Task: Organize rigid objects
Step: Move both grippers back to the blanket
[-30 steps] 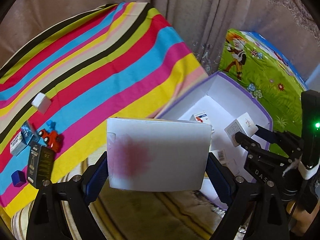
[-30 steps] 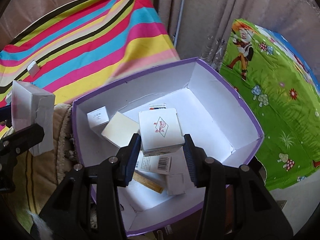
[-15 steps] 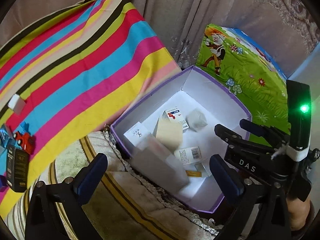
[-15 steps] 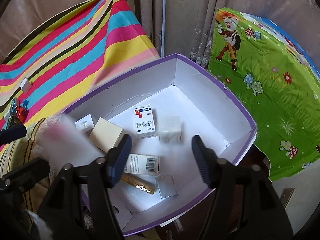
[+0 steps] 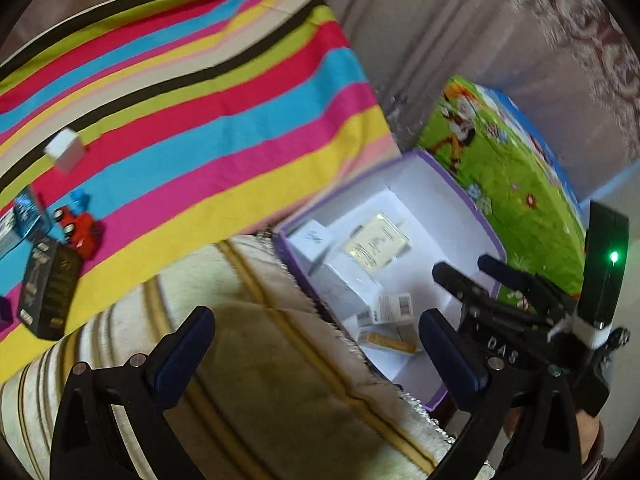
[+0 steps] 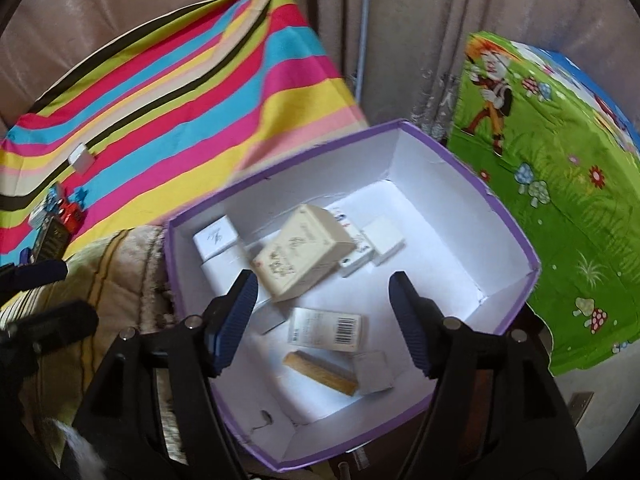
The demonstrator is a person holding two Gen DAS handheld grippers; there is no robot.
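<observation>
The purple-rimmed white box (image 6: 508,236) holds several small cartons. Among them are a beige carton (image 6: 304,252), a barcode carton (image 6: 326,328) and a white cube (image 6: 382,240). A large white carton (image 5: 348,284) lies in it near the left wall. My right gripper (image 6: 320,292) hangs over the box with its jaws opening and nothing between them. My left gripper (image 5: 316,344) stands wide open and empty over the beige blanket (image 5: 260,360), left of the box (image 5: 472,208). On the striped cloth lie a white cube (image 5: 64,154), a red toy car (image 5: 80,228) and a black carton (image 5: 50,288).
A green cartoon-print cover (image 6: 552,184) lies right of the box, and curtains (image 6: 400,40) hang behind it. The striped cloth (image 5: 200,120) slopes up to the left. Blue cartons (image 5: 24,212) sit by the toy car.
The left gripper let go of the large white carton, which now lies in the box. The right gripper released its small white carton into the box. The left view swung back towards the cloth.
</observation>
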